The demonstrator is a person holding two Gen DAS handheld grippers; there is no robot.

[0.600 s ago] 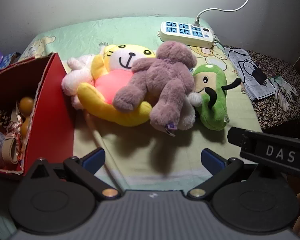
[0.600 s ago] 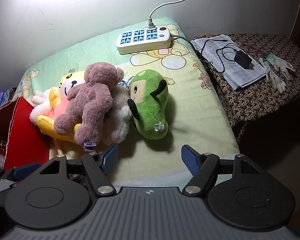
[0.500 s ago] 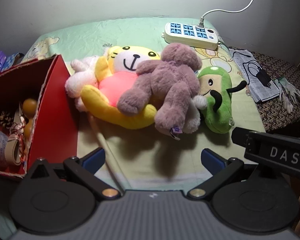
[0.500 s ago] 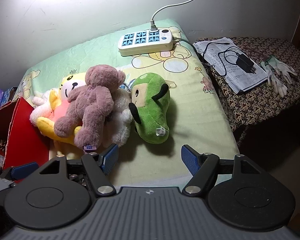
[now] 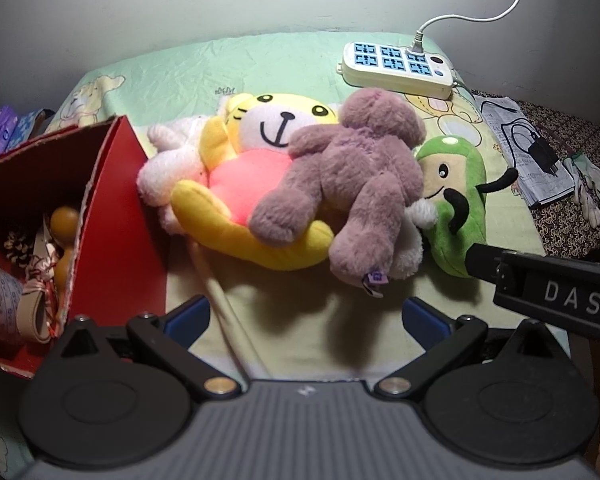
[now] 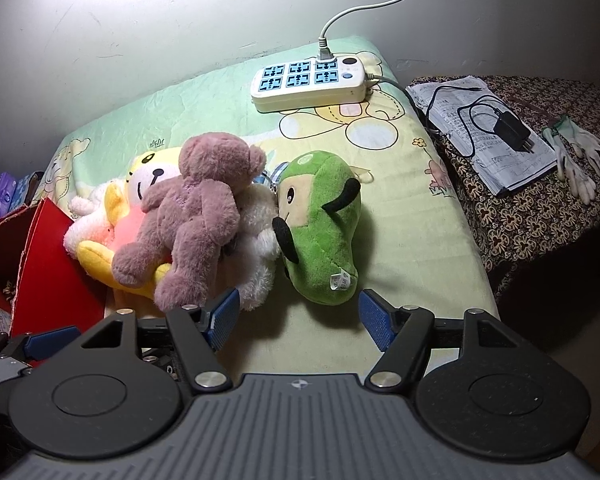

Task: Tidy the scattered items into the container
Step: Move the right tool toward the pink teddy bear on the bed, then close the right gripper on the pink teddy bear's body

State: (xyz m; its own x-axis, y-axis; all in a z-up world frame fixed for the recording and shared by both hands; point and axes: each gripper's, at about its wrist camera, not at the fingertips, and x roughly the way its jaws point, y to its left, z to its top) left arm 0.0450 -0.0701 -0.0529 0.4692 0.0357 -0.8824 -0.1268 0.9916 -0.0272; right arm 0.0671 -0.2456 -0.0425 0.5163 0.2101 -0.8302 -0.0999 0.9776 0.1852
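green plush [image 6: 320, 232]: lengthwise, head away from camera | both jaws released, empty

black claw [image 5: 306, 316], blue pads [image 5: 188, 316], grey ribbed body

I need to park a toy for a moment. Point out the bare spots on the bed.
Bare sheet lies right of the green toy, out to the bed edge. Another bare band runs between the power strip and the wall-side corner. Crowded: the toy pile against the red box.
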